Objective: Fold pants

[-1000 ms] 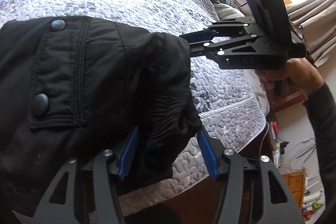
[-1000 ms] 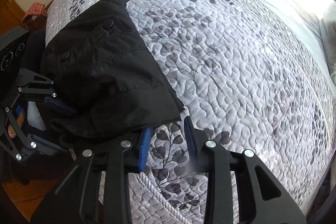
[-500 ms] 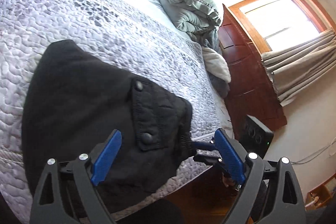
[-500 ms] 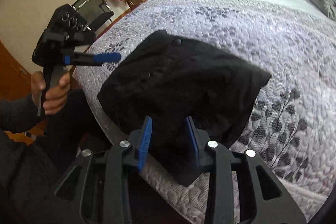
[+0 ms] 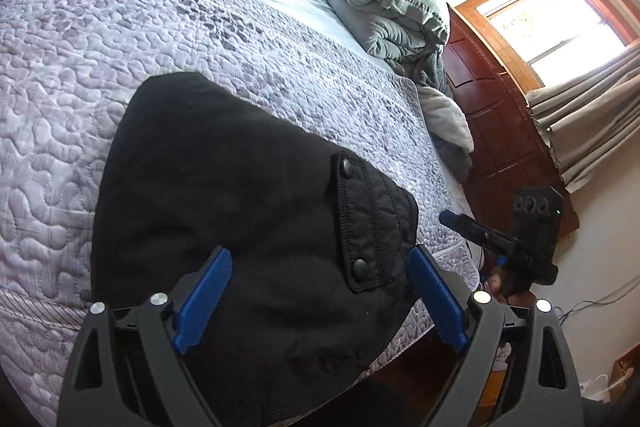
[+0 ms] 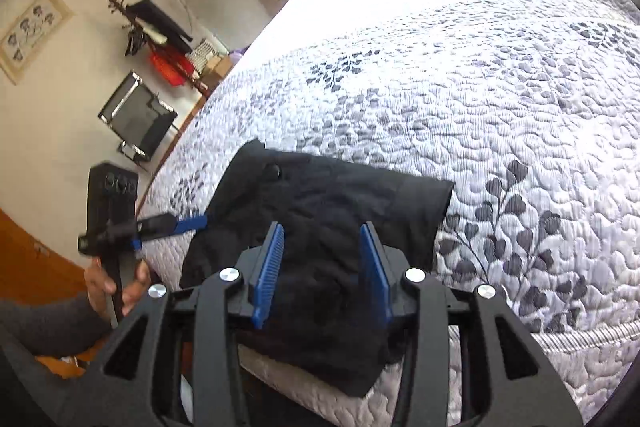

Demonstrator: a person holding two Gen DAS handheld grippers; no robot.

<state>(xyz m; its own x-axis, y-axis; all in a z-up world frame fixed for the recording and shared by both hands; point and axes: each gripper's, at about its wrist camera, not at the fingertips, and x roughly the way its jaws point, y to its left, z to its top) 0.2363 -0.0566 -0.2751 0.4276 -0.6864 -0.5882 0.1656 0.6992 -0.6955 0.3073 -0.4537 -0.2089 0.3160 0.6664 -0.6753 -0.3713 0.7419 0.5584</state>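
The black pants [image 5: 240, 187] lie folded into a compact bundle on the quilted bed [image 5: 80, 107], close to its near edge, with a snap-button pocket flap on top. My left gripper [image 5: 320, 253] hovers over the bundle with its blue pads spread wide, and the cloth lies loose below them. In the right wrist view the pants [image 6: 340, 195] sit under my right gripper [image 6: 322, 227]. Its jaws are opening, and the pads stand clear of the fabric. Each gripper shows in the other's view: the right gripper [image 5: 452, 217] off the bed corner, the left gripper [image 6: 188, 223] at the bundle's left side.
A heap of grey-green bedding [image 5: 384, 7] lies at the head of the bed beside a dark wooden cabinet [image 5: 492, 131]. The window has curtains [image 5: 580, 115]. A coat rack [image 6: 152, 27] and a folding chair [image 6: 138, 119] stand by the wall. The bed's edge [image 6: 560, 339] runs just behind the pants.
The left gripper let go of the pants' edge, opened wide and drew back. The right gripper swung round from the bare quilt to face the bundle, and its jaws widened.
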